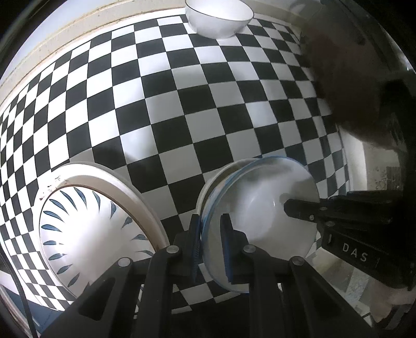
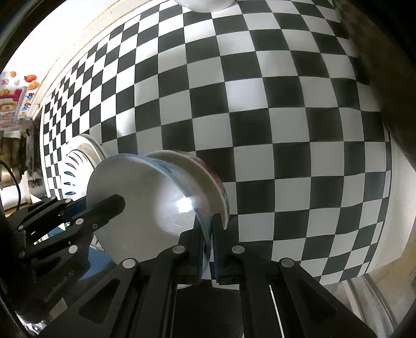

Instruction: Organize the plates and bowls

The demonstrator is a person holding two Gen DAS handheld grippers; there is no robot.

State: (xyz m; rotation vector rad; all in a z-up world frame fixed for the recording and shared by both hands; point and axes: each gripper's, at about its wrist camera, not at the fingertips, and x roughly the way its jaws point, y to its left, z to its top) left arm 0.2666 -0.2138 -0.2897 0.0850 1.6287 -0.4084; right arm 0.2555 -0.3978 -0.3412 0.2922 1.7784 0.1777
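Note:
A white bowl with a blue rim (image 1: 260, 208) is held above the checkered tablecloth (image 1: 182, 104) from both sides. My left gripper (image 1: 212, 247) is shut on its near rim. My right gripper (image 2: 208, 249) is shut on the opposite rim of the same bowl (image 2: 145, 197). A second bowl with a coloured rim (image 2: 205, 179) sits right behind it; I cannot tell if they touch. A large white plate with blue leaf marks (image 1: 91, 228) lies on the cloth to the left. A white bowl with a dark rim (image 1: 221, 18) stands at the far edge.
The table's pale far edge (image 1: 78, 33) runs along the top left. A dark brown object (image 1: 345, 78) stands at the right side. Colourful items (image 2: 15, 98) show beyond the table at the far left of the right wrist view.

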